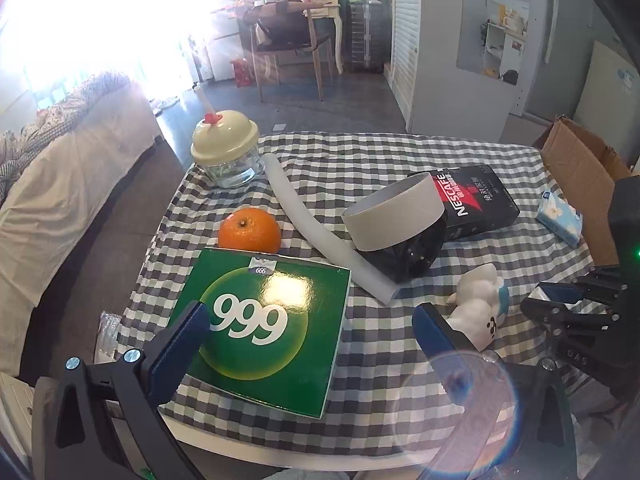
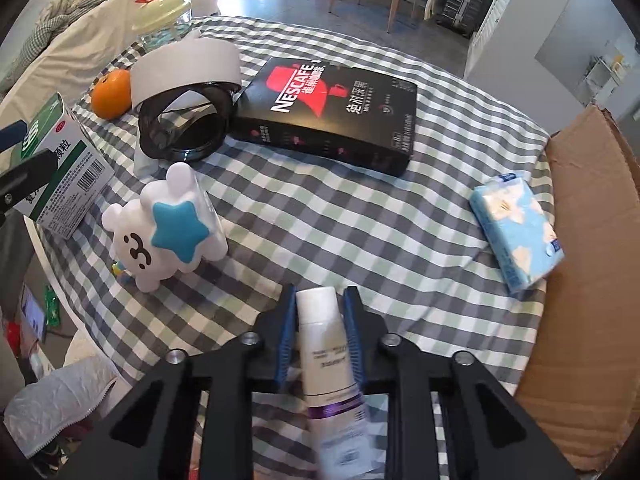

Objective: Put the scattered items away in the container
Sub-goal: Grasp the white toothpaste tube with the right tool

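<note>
My right gripper point(image 2: 319, 300) is shut on a white tube with a purple band point(image 2: 326, 344), held over the checked tablecloth point(image 2: 360, 224). The cardboard box point(image 2: 584, 280) stands open at the right edge. My left gripper point(image 1: 310, 320) is open over the green 999 box point(image 1: 264, 332), one finger at its left edge. A white star-bear toy point(image 2: 168, 228), a black Nescafe box point(image 2: 332, 116), a blue tissue pack point(image 2: 516, 232), an orange point(image 1: 250, 230), a grey-and-black round lid point(image 1: 400, 220), a white hose point(image 1: 316, 232) and a lidded glass cup point(image 1: 226, 148) lie on the table.
A bed point(image 1: 60, 184) runs along the left of the table. A chair point(image 1: 292, 52) and a desk stand beyond the far edge. The right gripper's black frame point(image 1: 580, 316) shows in the left wrist view beside the toy point(image 1: 480, 304). Crumpled bags point(image 2: 52, 408) lie below the table's left front.
</note>
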{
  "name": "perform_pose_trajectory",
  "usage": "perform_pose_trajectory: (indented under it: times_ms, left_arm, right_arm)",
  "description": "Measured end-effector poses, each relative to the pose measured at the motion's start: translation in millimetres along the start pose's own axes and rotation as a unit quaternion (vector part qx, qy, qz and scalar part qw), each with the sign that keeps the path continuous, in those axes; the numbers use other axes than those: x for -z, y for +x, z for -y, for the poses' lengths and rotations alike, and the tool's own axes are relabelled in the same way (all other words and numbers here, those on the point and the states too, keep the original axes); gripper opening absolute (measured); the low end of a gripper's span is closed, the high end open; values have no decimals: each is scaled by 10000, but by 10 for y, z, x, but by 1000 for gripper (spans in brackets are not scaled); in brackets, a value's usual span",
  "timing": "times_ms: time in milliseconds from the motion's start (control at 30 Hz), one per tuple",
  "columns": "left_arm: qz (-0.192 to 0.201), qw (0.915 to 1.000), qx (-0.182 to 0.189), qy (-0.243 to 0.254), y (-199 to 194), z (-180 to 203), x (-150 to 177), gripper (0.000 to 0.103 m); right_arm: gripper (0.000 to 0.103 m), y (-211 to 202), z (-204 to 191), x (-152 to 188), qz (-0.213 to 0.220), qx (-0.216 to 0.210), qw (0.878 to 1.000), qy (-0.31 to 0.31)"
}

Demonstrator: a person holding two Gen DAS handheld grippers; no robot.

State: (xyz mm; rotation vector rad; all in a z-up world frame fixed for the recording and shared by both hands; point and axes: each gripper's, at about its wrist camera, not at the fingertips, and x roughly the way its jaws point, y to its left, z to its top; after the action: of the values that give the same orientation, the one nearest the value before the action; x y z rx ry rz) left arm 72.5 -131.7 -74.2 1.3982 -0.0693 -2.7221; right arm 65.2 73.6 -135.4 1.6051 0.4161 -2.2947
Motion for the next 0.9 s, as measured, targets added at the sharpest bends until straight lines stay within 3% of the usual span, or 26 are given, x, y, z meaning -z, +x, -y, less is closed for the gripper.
perform_pose_trajectory:
  times_ms: [333, 533, 867, 900]
  left_arm:
    - [132, 9999, 31, -100, -120, -208, 22, 103]
    - [39, 9995, 305, -102, -68, -245, 98, 103]
    - [257, 9972, -465, 520, 174, -75, 94, 103]
    - [241, 9970, -493, 546, 182, -79, 83, 99]
  right_arm:
    - [20, -219, 205, -46, 305, -285, 9983, 403]
    - [20, -305, 227, -80, 420, -298, 9975, 494]
    - [20, -276, 140, -85, 363, -362, 9977, 451]
    - [20, -290, 146, -85, 376, -348, 9976, 459]
